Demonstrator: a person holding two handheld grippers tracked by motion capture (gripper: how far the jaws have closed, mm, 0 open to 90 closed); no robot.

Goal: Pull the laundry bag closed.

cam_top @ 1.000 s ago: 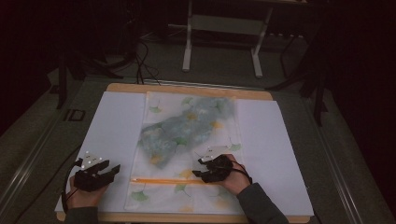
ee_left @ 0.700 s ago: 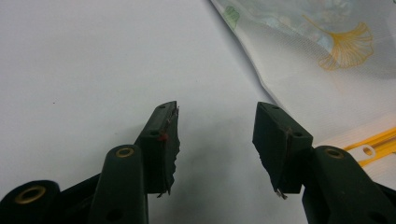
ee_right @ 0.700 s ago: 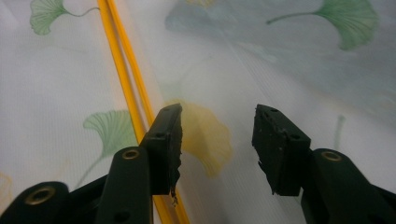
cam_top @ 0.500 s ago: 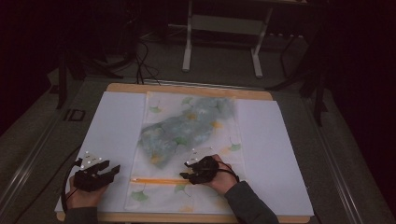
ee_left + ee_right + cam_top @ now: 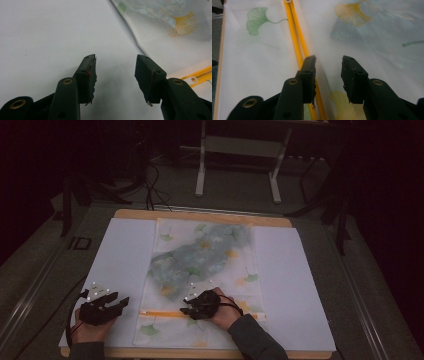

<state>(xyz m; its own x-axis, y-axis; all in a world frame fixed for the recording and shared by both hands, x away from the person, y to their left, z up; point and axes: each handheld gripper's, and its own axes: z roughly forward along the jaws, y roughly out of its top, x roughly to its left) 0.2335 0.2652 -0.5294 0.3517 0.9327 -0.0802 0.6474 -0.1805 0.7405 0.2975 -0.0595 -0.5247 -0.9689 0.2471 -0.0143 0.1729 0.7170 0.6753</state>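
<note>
White mesh bag [image 5: 210, 270], green and yellow ginkgo leaves; orange zipper [image 5: 165, 313]; black tongs [image 5: 186, 310].

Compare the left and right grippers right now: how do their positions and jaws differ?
The left gripper rests on the bare white sheet beside the mesh bag; the right gripper sits on the bag, at its orange zipper. The left gripper's jaws stand wider; the right gripper's have just been closing, one jaw on the zipper, nothing pinched yet. Both point leftward in the high view and hold nothing.
</note>
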